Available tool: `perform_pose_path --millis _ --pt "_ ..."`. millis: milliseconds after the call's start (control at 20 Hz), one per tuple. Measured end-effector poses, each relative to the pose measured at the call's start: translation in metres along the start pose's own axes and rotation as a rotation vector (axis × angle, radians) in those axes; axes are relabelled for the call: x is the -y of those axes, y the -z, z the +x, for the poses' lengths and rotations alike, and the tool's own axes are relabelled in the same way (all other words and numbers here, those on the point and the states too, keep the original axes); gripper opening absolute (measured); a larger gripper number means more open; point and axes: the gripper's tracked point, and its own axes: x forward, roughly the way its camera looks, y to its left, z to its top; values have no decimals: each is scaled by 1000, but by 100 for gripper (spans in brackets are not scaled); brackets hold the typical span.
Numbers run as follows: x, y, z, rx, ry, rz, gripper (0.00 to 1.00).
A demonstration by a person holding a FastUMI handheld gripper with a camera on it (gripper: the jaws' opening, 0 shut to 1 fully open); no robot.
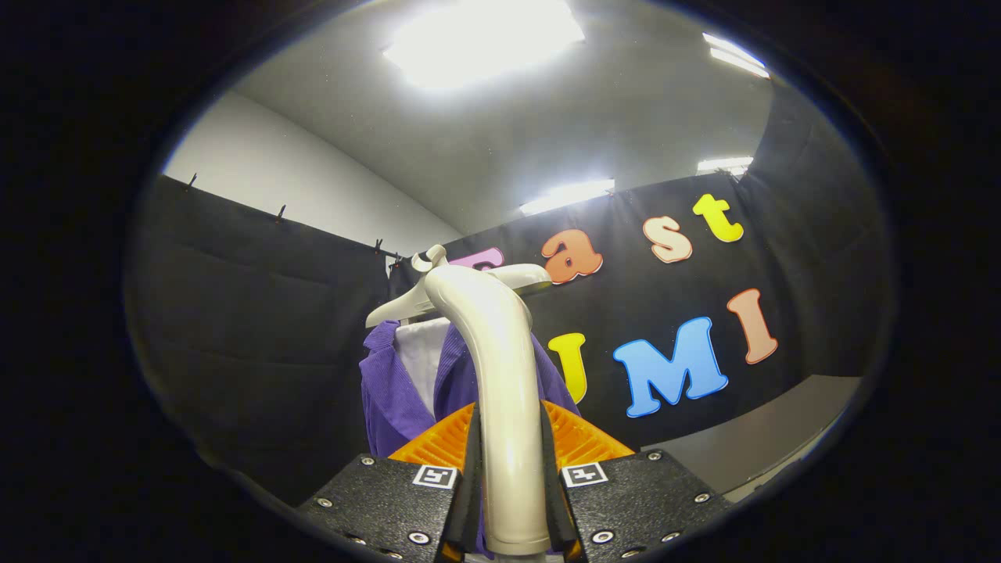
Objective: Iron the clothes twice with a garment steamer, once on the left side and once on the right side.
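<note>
My gripper (510, 461) is shut on the cream handle of the garment steamer (500, 367), which rises between the two fingers and bends forward at its top toward the clothes. Just beyond the steamer hangs a purple garment (395, 391) over a white inner layer (422, 356) on a white hanger (407, 305). The steamer's handle hides the middle and right part of the garment. The steamer's head sits near the hanger's shoulder line, and I cannot tell whether it touches the cloth.
The black booth wall (258, 328) closes in behind and to the left of the garment. A grey floor or tabletop (766, 438) lies to the right, beyond the fingers. Bright ceiling lights (485, 39) shine overhead.
</note>
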Motion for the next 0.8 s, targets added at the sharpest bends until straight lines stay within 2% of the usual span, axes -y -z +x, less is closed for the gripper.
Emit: perform_pose_path --millis 400,800 --pt "-28 37 29 -64 4 -60 34" --pt "-30 97 24 -189 27 -51 34"
